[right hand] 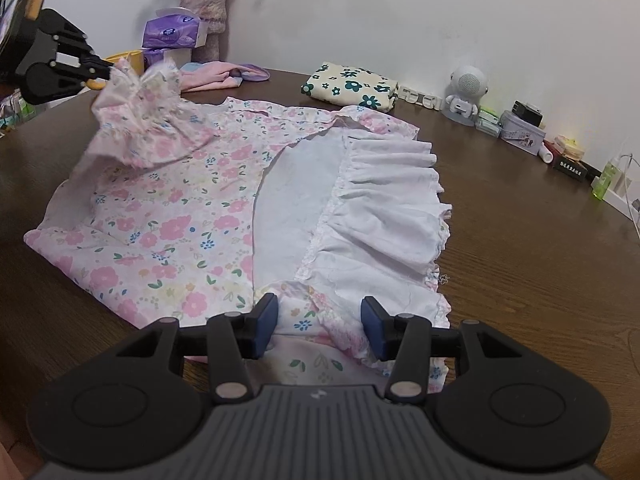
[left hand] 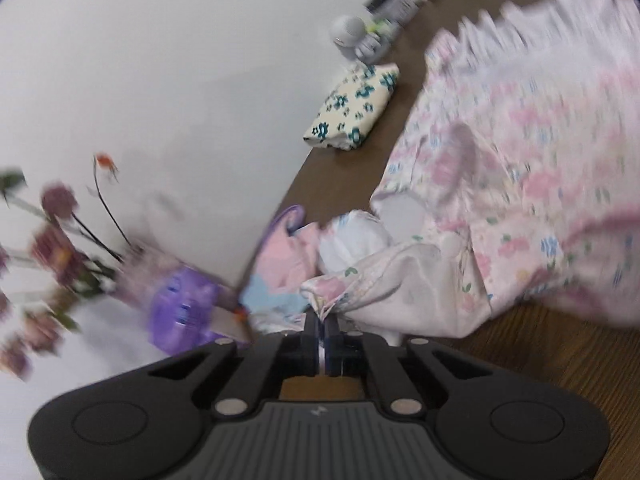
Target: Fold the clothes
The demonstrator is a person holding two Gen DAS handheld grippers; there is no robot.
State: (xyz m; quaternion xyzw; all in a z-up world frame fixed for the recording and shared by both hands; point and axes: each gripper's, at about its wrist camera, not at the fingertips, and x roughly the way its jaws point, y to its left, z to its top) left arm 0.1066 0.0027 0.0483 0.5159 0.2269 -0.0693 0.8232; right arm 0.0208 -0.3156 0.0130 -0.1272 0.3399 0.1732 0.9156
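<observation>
A pink floral dress (right hand: pixel 180 220) with a white ruffled lining (right hand: pixel 380 216) lies spread on the brown table (right hand: pixel 540 280). My left gripper (left hand: pixel 323 322) is shut on the dress's sleeve edge (left hand: pixel 360 288) and holds it lifted; in the right wrist view that gripper (right hand: pixel 106 69) is at the far left, pinching the raised ruffled sleeve (right hand: pixel 140 120). My right gripper (right hand: pixel 319 322) stands open just above the near edge of the dress, with floral cloth between its blue pads (right hand: pixel 267 320) but not clamped.
A folded cream cloth with teal flowers (right hand: pixel 352 86) and a pink garment (right hand: pixel 216 76) lie at the back. Purple tissue packs (right hand: pixel 172 32), a vase of flowers (right hand: pixel 204 12), a small white robot figure (right hand: pixel 466 92) and several small boxes (right hand: pixel 520 128) line the wall.
</observation>
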